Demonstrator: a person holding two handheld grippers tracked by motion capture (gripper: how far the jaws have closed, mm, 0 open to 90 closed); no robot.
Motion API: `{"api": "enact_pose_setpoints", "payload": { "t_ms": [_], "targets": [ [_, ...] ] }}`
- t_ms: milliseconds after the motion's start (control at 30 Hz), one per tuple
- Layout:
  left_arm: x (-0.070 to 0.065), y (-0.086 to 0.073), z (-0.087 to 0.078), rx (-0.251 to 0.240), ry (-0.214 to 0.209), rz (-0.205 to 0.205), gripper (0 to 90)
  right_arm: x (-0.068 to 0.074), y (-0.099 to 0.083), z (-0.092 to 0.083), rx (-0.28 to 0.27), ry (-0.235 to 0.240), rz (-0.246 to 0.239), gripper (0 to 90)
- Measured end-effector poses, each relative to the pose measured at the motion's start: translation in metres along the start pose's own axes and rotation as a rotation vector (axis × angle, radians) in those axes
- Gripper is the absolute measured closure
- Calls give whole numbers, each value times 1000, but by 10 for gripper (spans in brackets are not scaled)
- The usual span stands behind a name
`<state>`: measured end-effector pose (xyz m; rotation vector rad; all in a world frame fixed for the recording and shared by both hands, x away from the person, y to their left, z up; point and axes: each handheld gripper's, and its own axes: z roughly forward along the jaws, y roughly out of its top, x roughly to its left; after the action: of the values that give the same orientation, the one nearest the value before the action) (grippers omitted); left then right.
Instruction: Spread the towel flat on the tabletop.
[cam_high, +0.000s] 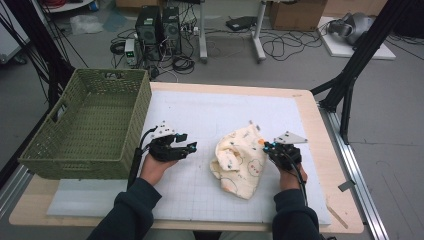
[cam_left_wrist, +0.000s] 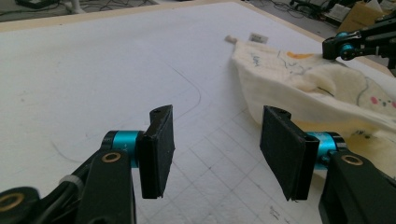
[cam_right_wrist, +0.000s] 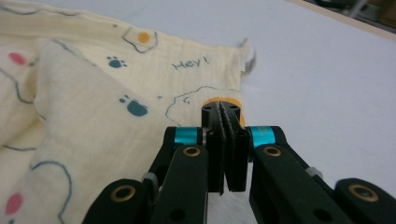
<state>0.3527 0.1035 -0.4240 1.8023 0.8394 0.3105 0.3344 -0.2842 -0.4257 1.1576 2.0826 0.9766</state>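
Observation:
A cream cloth (cam_high: 237, 160) printed with paw marks and doodles lies crumpled on the white mat (cam_high: 210, 110). My right gripper (cam_high: 267, 146) sits at the cloth's right edge. In the right gripper view its jaws (cam_right_wrist: 225, 112) are pressed together over an orange spot at the hem of the cloth (cam_right_wrist: 93, 93), pinching that edge. My left gripper (cam_high: 189, 141) rests left of the cloth, a short way off. Its pads (cam_left_wrist: 159, 149) stand apart with only the mat's grid between them, and the cloth (cam_left_wrist: 327, 88) lies just past the right pad. The right gripper (cam_left_wrist: 337, 46) shows at the cloth's far edge.
A green woven basket (cam_high: 85, 150) stands at the table's left side, next to my left hand. The mat covers most of the wooden tabletop (cam_high: 320, 165). Computer towers and cables (cam_high: 160, 30) lie on the floor beyond the far edge.

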Motion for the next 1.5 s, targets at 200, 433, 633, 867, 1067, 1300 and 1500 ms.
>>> {"api": "enact_pose_setpoints", "payload": {
  "t_ms": [200, 433, 633, 867, 1067, 1300, 1500],
  "targets": [
    [-16, 0, 9, 23, -58, 16, 446, -13, -15, -9, 22, -69, 59, 778],
    [-43, 1, 26, 42, -175, 18, 430, -9, -20, -26, -41, -41, 51, 642],
    [-70, 19, 42, 56, -164, 75, 370, -5, -19, -37, -79, -49, -4, 595],
    [-71, 18, 81, 198, -38, 238, 843, -4, -18, -39, -111, -35, 5, 563],
    [-32, 28, 68, 91, 84, 117, 897, -6, -21, -35, -103, -23, 17, 563],
    [-18, 32, 56, 49, 53, 47, 747, -5, -19, -33, -104, -18, 12, 560],
    [-44, 25, 76, 91, -70, 29, 355, -6, -19, -34, -108, -27, 18, 558]
  ]
}}
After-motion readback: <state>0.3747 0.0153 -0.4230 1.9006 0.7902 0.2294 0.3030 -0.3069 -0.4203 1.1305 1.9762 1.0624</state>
